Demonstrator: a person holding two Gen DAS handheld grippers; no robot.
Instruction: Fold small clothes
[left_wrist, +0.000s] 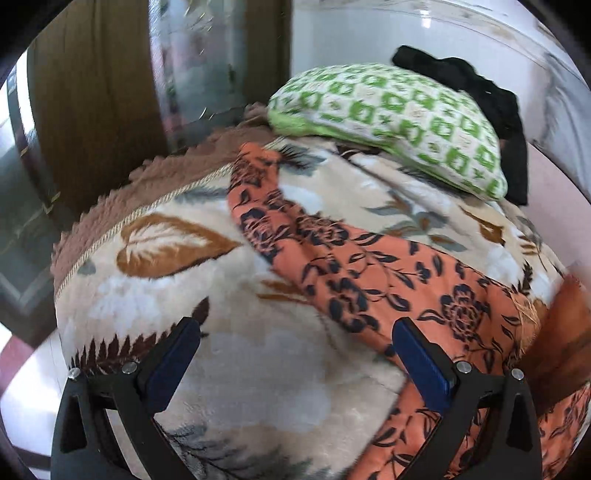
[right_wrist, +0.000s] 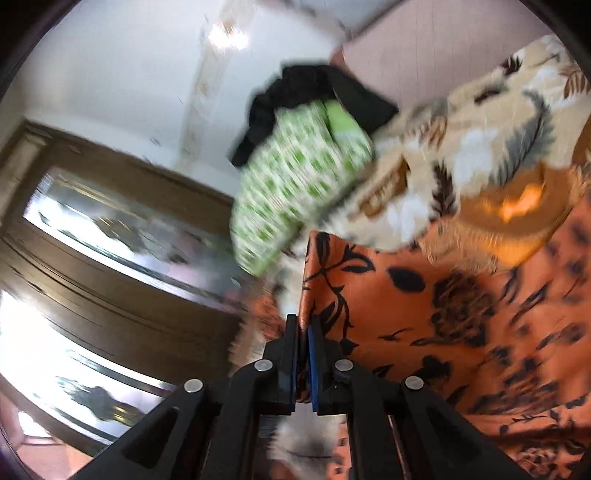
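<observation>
An orange garment with dark blue flowers (left_wrist: 354, 266) lies stretched diagonally across a floral blanket (left_wrist: 155, 280) on a bed. My left gripper (left_wrist: 295, 354) is open just above the blanket; its right finger touches the garment's lower edge. In the right wrist view my right gripper (right_wrist: 303, 332) is shut on an edge of the same orange garment (right_wrist: 424, 314), lifting it. That view is tilted and blurred.
A green and white patterned pillow (left_wrist: 399, 118) lies at the far end of the bed, with a black cloth (left_wrist: 476, 92) behind it. A brown door with glass panels (left_wrist: 110, 92) stands to the left. The bed's left edge (left_wrist: 85, 236) drops to the floor.
</observation>
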